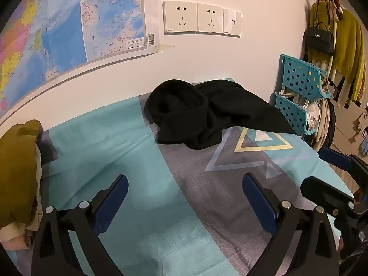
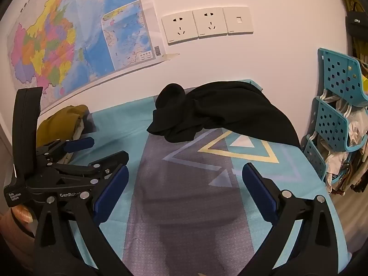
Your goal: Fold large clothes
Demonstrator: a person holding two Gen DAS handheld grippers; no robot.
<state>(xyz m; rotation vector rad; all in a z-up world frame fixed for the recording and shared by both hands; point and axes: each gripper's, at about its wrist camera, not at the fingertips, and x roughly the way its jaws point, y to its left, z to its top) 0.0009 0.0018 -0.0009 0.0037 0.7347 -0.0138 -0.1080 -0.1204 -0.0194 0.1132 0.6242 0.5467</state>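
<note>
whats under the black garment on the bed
The black garment lies crumpled on the teal and grey patterned bedsheet, partly covering a yellow triangle print. Anything beneath its folds is hidden.

the crumpled black garment [image 1: 207, 112] hides the bed's [image 1: 128, 151] far edge beneath it, and its own shape is lost in folds. the olive clothes [image 1: 18, 170] run off the left edge. map [image 2: 69, 39] lettering is too small to read.

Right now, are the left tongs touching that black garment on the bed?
Apart. The left wrist view shows the left tongs open over bare bedsheet, with a clear stretch of sheet before the crumpled black garment near the wall.
</note>
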